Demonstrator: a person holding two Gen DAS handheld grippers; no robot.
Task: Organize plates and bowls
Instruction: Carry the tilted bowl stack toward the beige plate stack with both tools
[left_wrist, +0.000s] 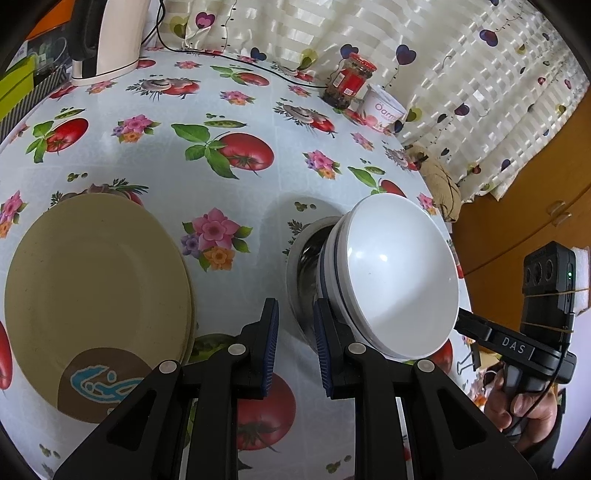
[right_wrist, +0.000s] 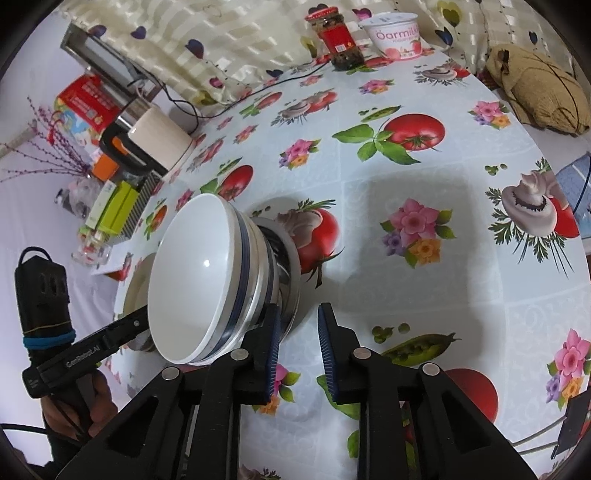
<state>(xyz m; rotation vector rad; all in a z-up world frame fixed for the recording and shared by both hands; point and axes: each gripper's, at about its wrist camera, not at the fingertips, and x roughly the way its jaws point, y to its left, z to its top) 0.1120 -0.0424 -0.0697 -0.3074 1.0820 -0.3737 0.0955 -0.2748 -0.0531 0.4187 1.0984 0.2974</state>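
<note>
A white bowl with a blue band (left_wrist: 399, 277) sits nested in a shiny steel bowl (left_wrist: 306, 266) on the tablecloth; both also show in the right wrist view, the white bowl (right_wrist: 192, 273) and the steel bowl (right_wrist: 284, 266). A stack of beige plates (left_wrist: 96, 295) with a brown and blue logo lies to the left. My left gripper (left_wrist: 295, 343) is open and empty, just in front of the bowls, its right finger by the steel bowl's rim. My right gripper (right_wrist: 297, 347) is open and empty, its left finger (right_wrist: 271, 343) close to the steel bowl's edge.
A kettle (left_wrist: 107, 40) with its cable, a red-lidded jar (left_wrist: 349, 81) and a yogurt tub (left_wrist: 382, 109) stand at the table's far edge by the curtain. A burlap bundle (right_wrist: 535, 92) lies at the far right. Boxes (right_wrist: 118, 199) sit beyond the table's left edge.
</note>
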